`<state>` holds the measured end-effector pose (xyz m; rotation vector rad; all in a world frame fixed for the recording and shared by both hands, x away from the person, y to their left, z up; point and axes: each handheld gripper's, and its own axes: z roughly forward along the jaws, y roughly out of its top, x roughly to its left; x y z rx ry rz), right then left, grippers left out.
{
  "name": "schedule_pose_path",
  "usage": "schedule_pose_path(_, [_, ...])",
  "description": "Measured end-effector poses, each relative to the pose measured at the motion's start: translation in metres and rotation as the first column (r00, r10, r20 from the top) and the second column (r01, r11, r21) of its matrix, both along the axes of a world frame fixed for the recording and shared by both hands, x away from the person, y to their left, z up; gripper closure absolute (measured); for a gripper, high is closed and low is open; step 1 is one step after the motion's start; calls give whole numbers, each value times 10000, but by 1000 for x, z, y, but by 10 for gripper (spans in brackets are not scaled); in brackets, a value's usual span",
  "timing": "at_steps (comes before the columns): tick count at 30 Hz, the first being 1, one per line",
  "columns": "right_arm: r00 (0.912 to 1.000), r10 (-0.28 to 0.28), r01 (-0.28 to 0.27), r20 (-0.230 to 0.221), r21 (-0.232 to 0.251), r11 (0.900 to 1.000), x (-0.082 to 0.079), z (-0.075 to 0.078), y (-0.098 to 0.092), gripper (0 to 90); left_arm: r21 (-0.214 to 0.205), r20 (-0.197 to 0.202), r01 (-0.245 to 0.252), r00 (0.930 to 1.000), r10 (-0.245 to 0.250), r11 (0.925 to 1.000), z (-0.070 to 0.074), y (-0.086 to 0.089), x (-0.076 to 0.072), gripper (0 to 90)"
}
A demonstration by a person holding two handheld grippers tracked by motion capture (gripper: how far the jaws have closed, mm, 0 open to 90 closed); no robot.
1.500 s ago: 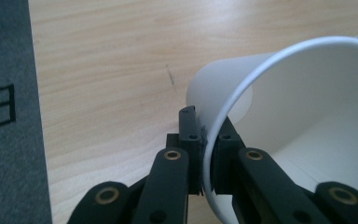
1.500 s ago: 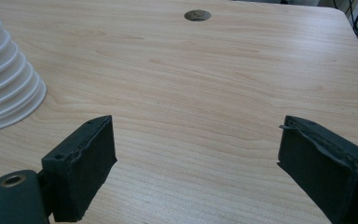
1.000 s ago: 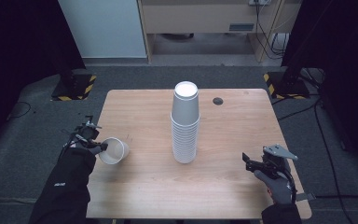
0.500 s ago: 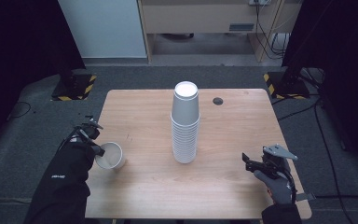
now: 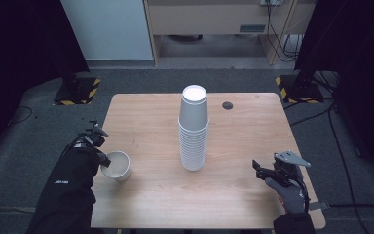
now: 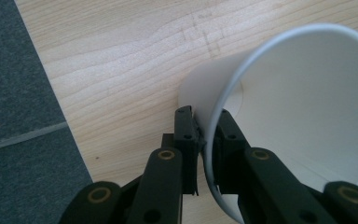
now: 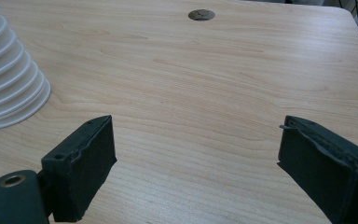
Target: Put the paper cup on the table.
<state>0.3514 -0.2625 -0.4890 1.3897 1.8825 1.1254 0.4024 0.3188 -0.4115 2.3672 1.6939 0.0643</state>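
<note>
- You are setting a single white paper cup [image 5: 117, 165] upright near the wooden table's [image 5: 233, 200] left edge, at about nine o'clock from the tall stack of inverted white paper cups [image 5: 193, 131] standing mid-table.
- The left gripper [image 5: 101, 157] is straddling the cup's rim [image 6: 213, 140], one jaw outside the wall, one inside; its jaws have just been easing apart, with the thin wall between them and a sliver of gap showing at the outer pad, so the pinch appears to be letting go rather than pressing.
- The cup is leaning a little in the left gripper view; you are wise to be sure its base is flat on the wood before opening wider.
- Finish spreading the jaws slowly, then lift straight up off the rim so the inner jaw is not dragging the light cup over.
- Keep clear of the table edge at your nine o'clock; a nudge that way could be sending the cup to the grey carpet [image 6: 23, 116].
- The right gripper [image 5: 268, 171] is hovering with jaws spread wide and nothing between them, at four o'clock from the stack; keep it parked there, well apart from the tower.
</note>
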Motion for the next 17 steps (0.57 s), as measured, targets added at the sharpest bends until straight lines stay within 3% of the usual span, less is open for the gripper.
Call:
schedule_pose_path(6, [10000, 16, -16, -32, 12, 10000, 0, 0, 0, 110, -197, 830, -164, 9964, 180, 9997, -4, 4, -3, 667])
schedule_pose_path(9, [10000, 28, -28, -48, 9, 10000, 0, 0, 1, 110, -440, 1496, -209, 9884, 272, 9988, -4, 8, -4, 588])
schedule_pose_path(10, [10000, 8, -8, -33, 17, 10000, 0, 0, 1, 110, -578, 1847, -202, 9823, 305, 9981, -3, 9, -6, 560])
schedule_pose_path(11, [10000, 8, -8, -33, 17, 10000, 0, 0, 1, 110, -578, 1847, -202, 9823, 305, 9981, -3, 9, -6, 548])
schedule_pose_path(12, [10000, -9, 9, 9, 7, 10000, 0, 0, 0, 110, -887, 2516, -256, 9667, 472, 9957, 0, 12, -10, 528])
schedule_pose_path(13, [10000, -9, 9, 9, 7, 10000, 0, 0, 0, 110, -887, 2516, -256, 9667, 472, 9957, 0, 12, -10, 525])
schedule_pose_path(14, [10000, -25, 25, -16, 21, 10000, 0, 0, -1, 110, -1290, 3290, -225, 9422, 642, 9914, 2, 15, -16, 508])
schedule_pose_path(15, [10000, -31, 31, -16, 21, 10000, 0, 0, -1, 110, -1531, 3647, -201, 9280, 754, 9880, 4, 17, -19, 491])
schedule_pose_path(16, [10000, -45, 45, -2, 20, 10000, 0, 0, -1, 110, -1531, 3647, -201, 9280, 754, 9880, 4, 17, -19, 478])
schedule_pose_path(17, [10000, -31, 31, -9, 20, 10000, 0, 0, -1, 110, -1760, 4044, -137, 9106, 850, 9843, 5, 17, -22, 459])
